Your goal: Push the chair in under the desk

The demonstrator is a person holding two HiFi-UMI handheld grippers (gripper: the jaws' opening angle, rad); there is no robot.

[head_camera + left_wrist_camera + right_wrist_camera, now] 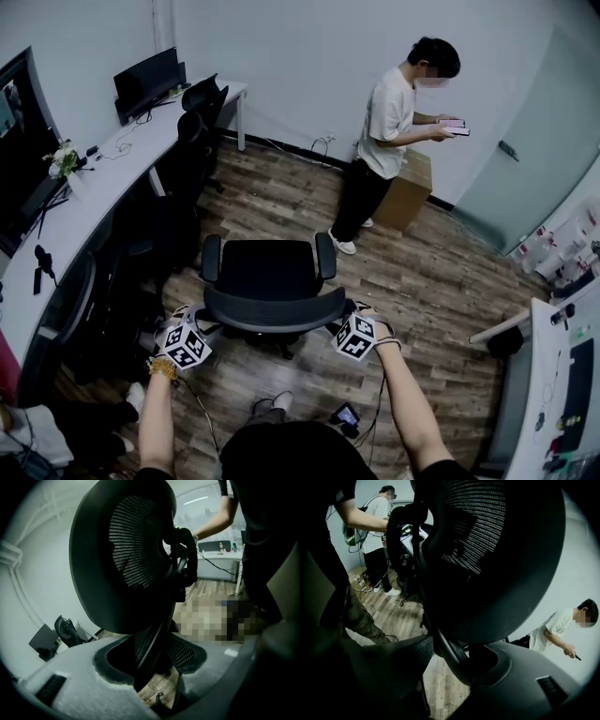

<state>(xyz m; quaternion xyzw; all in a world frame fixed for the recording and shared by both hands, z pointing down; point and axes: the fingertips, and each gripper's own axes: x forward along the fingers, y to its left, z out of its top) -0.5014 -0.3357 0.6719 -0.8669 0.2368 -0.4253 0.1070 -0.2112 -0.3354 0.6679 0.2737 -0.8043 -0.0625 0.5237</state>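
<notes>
The black mesh office chair (267,272) stands just before the left claw (152,667) and right claw (450,667), each clamped on its backrest rim. The long white desk (112,169) lies well to their left, so I judge the whole push remains.

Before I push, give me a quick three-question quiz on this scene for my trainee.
1. True or false: the chair stands out from under the desk.
2. The standing person holds: A a cup, B a phone, C a box.
3. What stands between the jaws of the left gripper and of the right gripper?
Key: 1 true; 2 B; 3 the chair's backrest.
</notes>
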